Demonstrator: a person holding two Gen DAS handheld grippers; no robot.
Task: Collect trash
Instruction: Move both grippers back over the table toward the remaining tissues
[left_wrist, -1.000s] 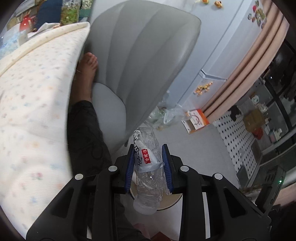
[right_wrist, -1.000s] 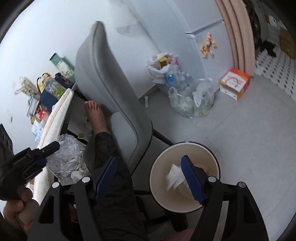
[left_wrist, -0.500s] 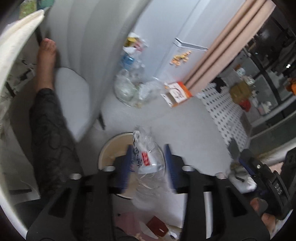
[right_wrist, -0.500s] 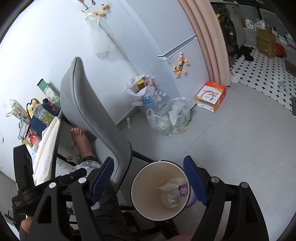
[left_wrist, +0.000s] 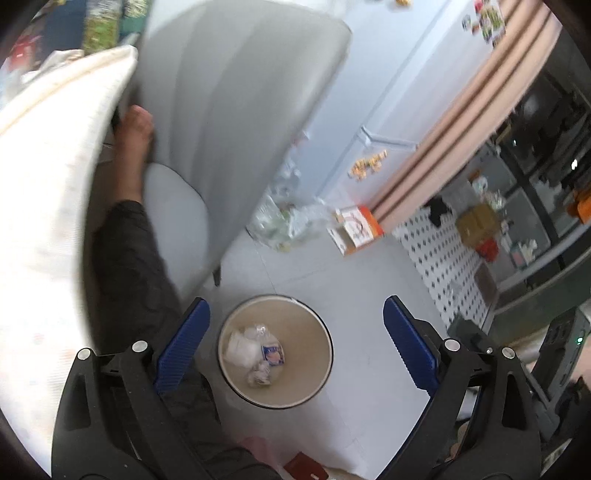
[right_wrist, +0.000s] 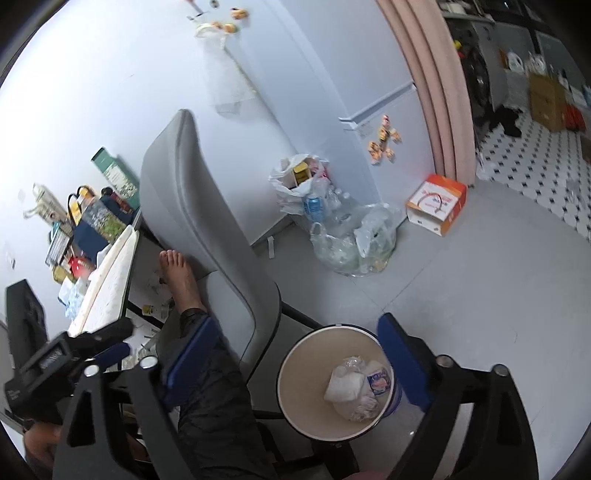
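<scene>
Grey chair (left_wrist: 229, 122), round cream bin (left_wrist: 317, 373) on the floor beside it, left gripper (left_wrist: 295, 343) and right gripper (right_wrist: 291, 354) both just spread wide and empty, crumpled trash (left_wrist: 255, 354) inside the bin, label unreadable

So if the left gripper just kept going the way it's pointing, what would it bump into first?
Probably the round trash bin on the floor: it sits between the open left gripper fingers, with nothing visible in between.
</scene>
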